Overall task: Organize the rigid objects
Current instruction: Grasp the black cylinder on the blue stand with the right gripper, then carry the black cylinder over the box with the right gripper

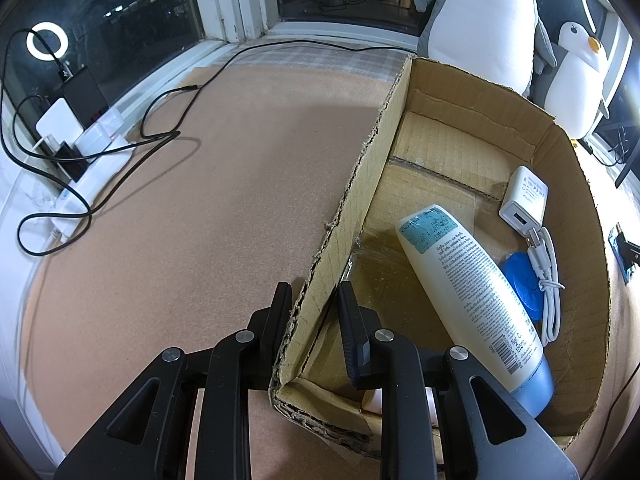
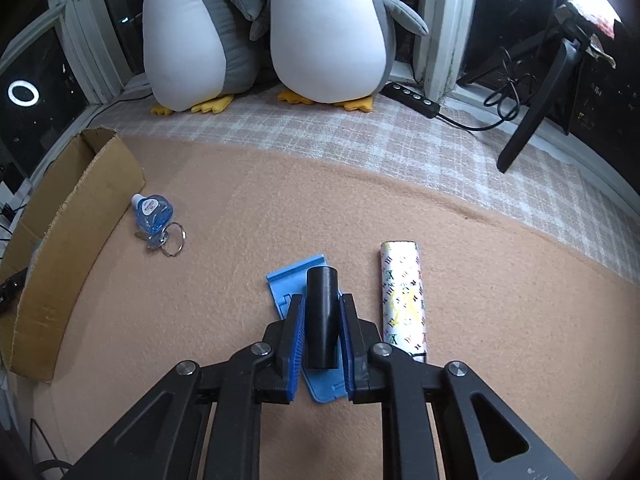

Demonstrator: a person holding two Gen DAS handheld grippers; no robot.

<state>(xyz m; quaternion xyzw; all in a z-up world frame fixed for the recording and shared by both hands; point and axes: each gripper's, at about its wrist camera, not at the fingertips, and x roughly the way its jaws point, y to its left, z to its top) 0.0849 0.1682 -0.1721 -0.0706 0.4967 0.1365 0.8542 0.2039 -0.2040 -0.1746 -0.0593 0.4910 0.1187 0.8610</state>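
Observation:
My left gripper (image 1: pixel 315 292) is shut on the near left wall of the cardboard box (image 1: pixel 360 184), one finger outside and one inside. In the box lie a white lotion bottle (image 1: pixel 472 288), a white charger (image 1: pixel 524 200) with its cable, and a blue disc (image 1: pixel 524 280). In the right wrist view, my right gripper (image 2: pixel 322 300) has its blue pads against both sides of a black cylinder (image 2: pixel 321 320) lying on a blue plastic stand (image 2: pixel 288 280). A patterned silver stick (image 2: pixel 402 296) lies just right of it. A blue sanitizer bottle with a key ring (image 2: pixel 154 210) lies beside the box (image 2: pixel 68 220).
Two plush penguins (image 2: pixel 320 40) sit at the back by the window. A power strip with plugs and black cables (image 1: pixel 80 152) lines the left edge. A black switch strip (image 2: pixel 412 98) and a leaning black stand (image 2: pixel 532 108) are at the back right. Tan felt covers the surface.

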